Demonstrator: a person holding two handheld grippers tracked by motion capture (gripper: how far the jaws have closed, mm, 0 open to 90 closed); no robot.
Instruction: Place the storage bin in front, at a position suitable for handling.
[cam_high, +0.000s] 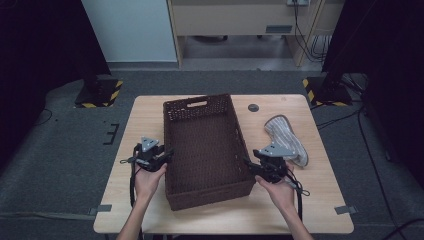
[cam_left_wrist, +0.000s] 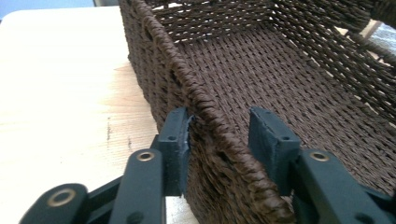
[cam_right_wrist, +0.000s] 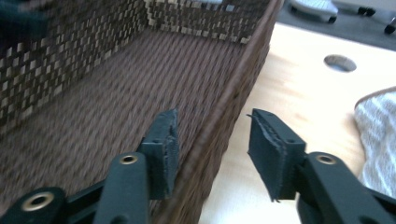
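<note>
Your basket (cam_high: 207, 150) sits in the middle of the table (cam_high: 140, 120), long side running away from you, handle slot at the far end, with nothing inside it. Your left gripper (cam_high: 167, 154) is at the basket's left wall, near the end closest to you, and your right gripper (cam_high: 248, 164) is at the right wall, about opposite. In the left gripper view the braided rim (cam_left_wrist: 205, 112) runs up between the two jaws: the outer pad lies against the outside of the wall, while the inner pad stands clear of the weave with a gap showing, so the jaws are apart and straddling the wall, not clamped on it. In the right gripper view the right wall (cam_right_wrist: 243, 88) likewise passes between the jaws; one pad sits over the inside of the basket, just beside the wall, and the other hangs over the bare table with clear space between it and the wicker. Those jaws are apart too, gripping nothing. That view is slightly blurred, so whether the inner pad brushes the wall you cannot tell. A striped grey slipper (cam_high: 286, 139) lies on the table to the right of the basket, just beyond your right gripper and apart from the basket. A small round hole (cam_high: 253, 107) in the tabletop is near the basket's far right corner.
</note>
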